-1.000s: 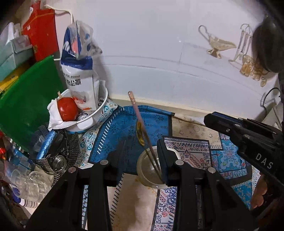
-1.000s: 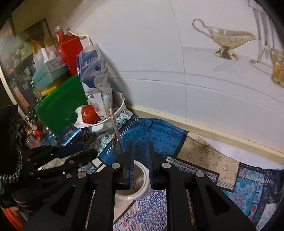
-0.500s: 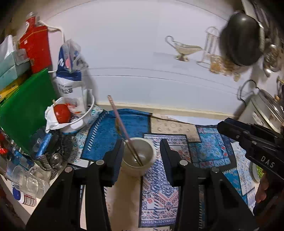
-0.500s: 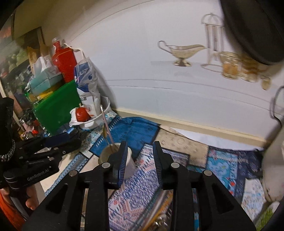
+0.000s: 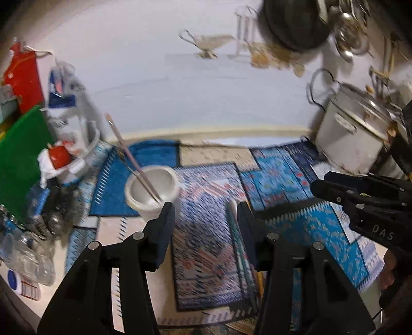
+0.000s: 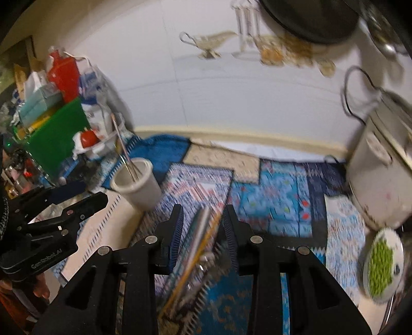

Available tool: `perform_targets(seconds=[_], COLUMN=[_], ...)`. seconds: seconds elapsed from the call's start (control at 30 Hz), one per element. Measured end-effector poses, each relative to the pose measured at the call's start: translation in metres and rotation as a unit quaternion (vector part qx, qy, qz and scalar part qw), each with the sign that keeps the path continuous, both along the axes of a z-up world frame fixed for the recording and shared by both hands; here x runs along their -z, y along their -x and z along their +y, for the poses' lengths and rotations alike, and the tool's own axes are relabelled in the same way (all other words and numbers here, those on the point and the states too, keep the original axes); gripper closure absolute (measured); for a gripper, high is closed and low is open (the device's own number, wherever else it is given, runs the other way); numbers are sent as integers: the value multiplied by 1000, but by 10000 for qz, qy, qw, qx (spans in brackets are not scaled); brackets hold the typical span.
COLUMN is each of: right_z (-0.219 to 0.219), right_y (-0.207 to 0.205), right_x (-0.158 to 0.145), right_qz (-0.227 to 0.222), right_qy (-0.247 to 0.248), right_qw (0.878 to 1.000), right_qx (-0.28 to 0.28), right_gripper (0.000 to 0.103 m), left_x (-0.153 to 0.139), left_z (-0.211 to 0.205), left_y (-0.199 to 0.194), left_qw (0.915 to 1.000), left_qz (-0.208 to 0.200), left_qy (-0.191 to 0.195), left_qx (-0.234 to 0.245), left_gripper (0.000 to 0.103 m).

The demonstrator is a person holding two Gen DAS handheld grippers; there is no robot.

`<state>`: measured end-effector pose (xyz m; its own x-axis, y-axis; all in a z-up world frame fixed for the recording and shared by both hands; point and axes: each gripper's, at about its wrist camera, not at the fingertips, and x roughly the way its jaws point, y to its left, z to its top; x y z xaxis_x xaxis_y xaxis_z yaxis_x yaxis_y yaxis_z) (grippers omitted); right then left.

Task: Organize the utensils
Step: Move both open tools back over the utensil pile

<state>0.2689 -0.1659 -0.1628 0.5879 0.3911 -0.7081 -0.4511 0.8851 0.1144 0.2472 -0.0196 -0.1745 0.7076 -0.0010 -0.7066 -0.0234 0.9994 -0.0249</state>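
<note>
Right wrist view: right gripper w/ jaws apart, nothing pinched, lined up over loose chopsticks on mat, likely next pick. Left gripper opening, empty. White cup holds sorted sticks upright.

Home kitchen, cluttered tabletop against a white wall. Evidence: black pan and metal ladles hanging on the wall, gravy boat on a wall shelf, big lidded pot at right, white crock holding utensils, plate of green peas, green cutting board, bowl with a tomato and a food bag, patterned blue mats.
</note>
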Motion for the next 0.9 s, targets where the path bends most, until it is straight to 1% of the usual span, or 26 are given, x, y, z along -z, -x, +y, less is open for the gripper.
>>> perform_targets(seconds=[0.17, 0.27, 0.3, 0.37, 0.43, 0.57, 0.67, 0.77, 0.83, 0.9], right_z=[-17, -24, -26, -28, -28, -27, -27, -31, -35, -38], right_y=[11, 15, 16, 18, 20, 19, 14, 8, 6, 3], right_x=[34, 57, 66, 81, 91, 111, 119, 120, 119, 117], right_qz=[330, 590, 703, 917, 1088, 1427, 1532, 1543, 1541, 1555], right_qy=[215, 353, 368, 394, 390, 205, 161, 119, 80, 29], right_qw=[9989, 9971, 9963, 9945, 9928, 9891, 9875, 9872, 9872, 9870], right_qx=[246, 312, 319, 331, 325, 284, 317, 383, 412, 416], right_gripper=[74, 74, 74, 74, 74, 74, 74, 74, 74, 74], left_x=[30, 55, 61, 80, 94, 115, 125, 129, 133, 136], left_z=[-11, -13, -14, -15, -16, -17, -18, -26, -33, -39], left_y=[0, 0, -1, -4, -5, -4, -8, -14, -20, -28], left_qw=[9986, 9955, 9946, 9923, 9908, 9878, 9841, 9821, 9808, 9792], left_qz=[221, 464, 564, 885, 1083, 1358, 1532, 1592, 1654, 1743], left_qy=[370, 692, 740, 743, 670, 609, 745, 789, 735, 664], left_qx=[294, 458, 464, 443, 448, 455, 504, 626, 724, 796], left_gripper=[54, 54, 54, 54, 54, 54, 54, 60, 68, 73])
